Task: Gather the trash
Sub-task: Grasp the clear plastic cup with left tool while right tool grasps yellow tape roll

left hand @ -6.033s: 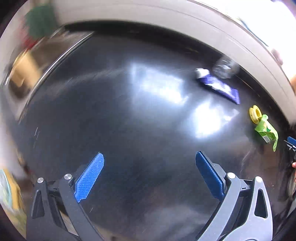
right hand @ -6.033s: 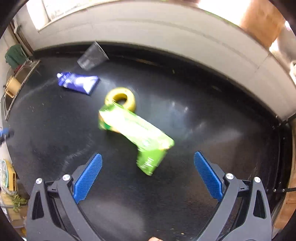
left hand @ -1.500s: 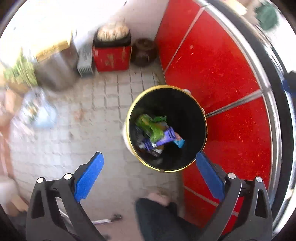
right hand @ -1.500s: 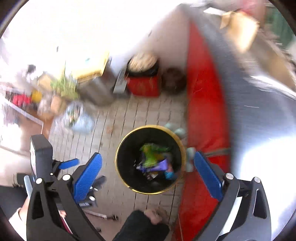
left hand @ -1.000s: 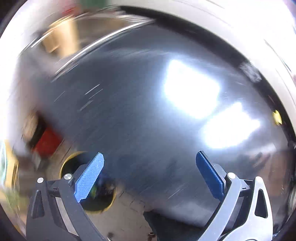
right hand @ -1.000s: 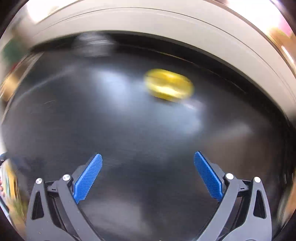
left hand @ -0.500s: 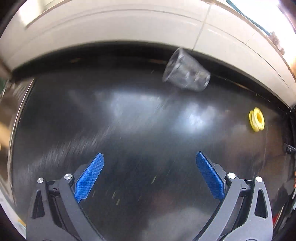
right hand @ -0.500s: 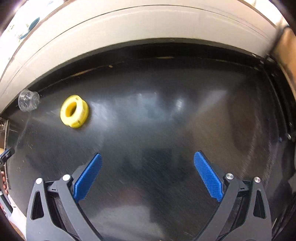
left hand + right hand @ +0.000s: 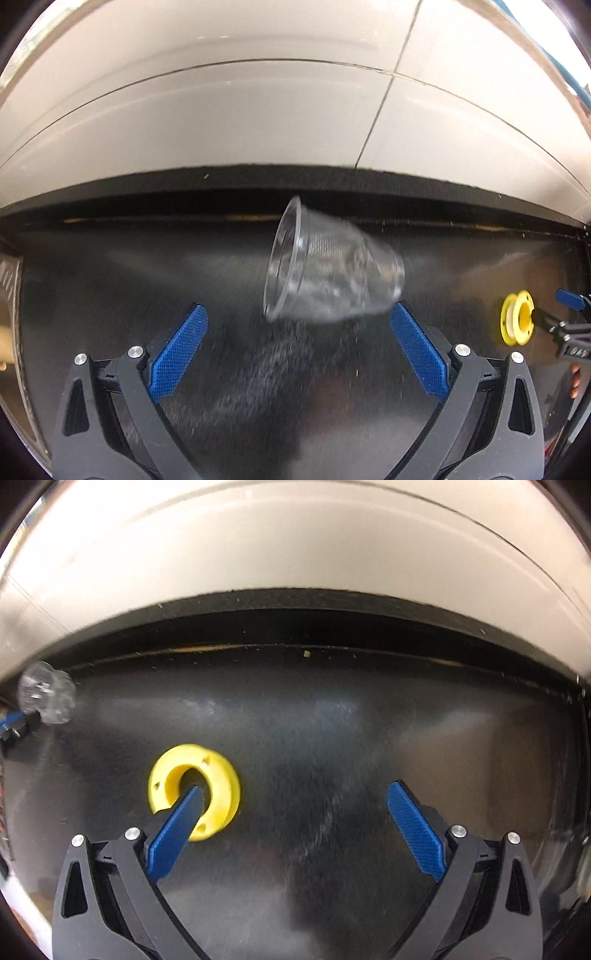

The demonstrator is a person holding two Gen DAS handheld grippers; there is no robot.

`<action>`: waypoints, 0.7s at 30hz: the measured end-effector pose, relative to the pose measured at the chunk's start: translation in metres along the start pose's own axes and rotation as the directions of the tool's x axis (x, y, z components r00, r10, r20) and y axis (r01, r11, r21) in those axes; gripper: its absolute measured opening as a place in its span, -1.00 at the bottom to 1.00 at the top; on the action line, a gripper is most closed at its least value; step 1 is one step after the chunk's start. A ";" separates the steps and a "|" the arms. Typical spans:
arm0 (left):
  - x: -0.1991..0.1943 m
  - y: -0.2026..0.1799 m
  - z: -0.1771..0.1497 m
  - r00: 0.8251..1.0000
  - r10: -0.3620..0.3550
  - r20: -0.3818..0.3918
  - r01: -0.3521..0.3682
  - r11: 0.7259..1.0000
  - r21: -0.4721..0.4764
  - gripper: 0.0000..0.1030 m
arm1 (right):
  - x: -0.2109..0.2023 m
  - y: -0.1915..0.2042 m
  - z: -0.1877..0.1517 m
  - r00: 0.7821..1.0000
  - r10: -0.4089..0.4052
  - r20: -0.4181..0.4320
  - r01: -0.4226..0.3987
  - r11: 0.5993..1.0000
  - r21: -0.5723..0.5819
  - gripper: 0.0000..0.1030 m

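A clear plastic cup lies on its side on the black counter, mouth to the left. My left gripper is open, and the cup lies just ahead of its two blue pads. A yellow spool lies on the counter in the right wrist view. My right gripper is open, and its left finger reaches into or over the spool's hole. The spool also shows at the right of the left wrist view, with the right gripper's tip beside it. The cup shows far left in the right wrist view.
A pale tiled wall rises behind the counter's back edge. The counter ends at a dark edge on the right.
Both grippers left the floor bin and came back over the counter. In the last half second the left closed in on the cup and the right closed in on the spool.
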State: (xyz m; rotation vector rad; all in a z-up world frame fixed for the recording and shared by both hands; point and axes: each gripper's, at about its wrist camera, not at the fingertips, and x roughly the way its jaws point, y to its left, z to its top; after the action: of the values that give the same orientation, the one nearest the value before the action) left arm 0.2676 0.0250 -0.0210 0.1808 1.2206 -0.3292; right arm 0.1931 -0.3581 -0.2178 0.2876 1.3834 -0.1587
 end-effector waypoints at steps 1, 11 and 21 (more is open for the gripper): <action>0.004 0.000 0.004 1.000 0.000 -0.003 0.000 1.000 0.003 0.88 | 0.004 0.002 0.001 1.000 -0.020 -0.006 0.020 1.000 -0.013 0.87; 0.031 -0.007 0.024 1.000 0.016 -0.021 -0.015 0.997 0.079 0.88 | 0.006 0.006 -0.006 0.999 0.007 0.039 -0.006 1.000 -0.015 0.90; 0.019 -0.008 0.030 0.997 -0.070 0.032 0.069 0.997 0.034 0.41 | 0.006 0.008 -0.013 0.998 0.014 0.056 -0.013 0.999 -0.033 0.90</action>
State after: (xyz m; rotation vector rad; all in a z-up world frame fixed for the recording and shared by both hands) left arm 0.2973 0.0058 -0.0286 0.1611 1.1910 -0.4114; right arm 0.1843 -0.3466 -0.2249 0.2635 1.3271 -0.1319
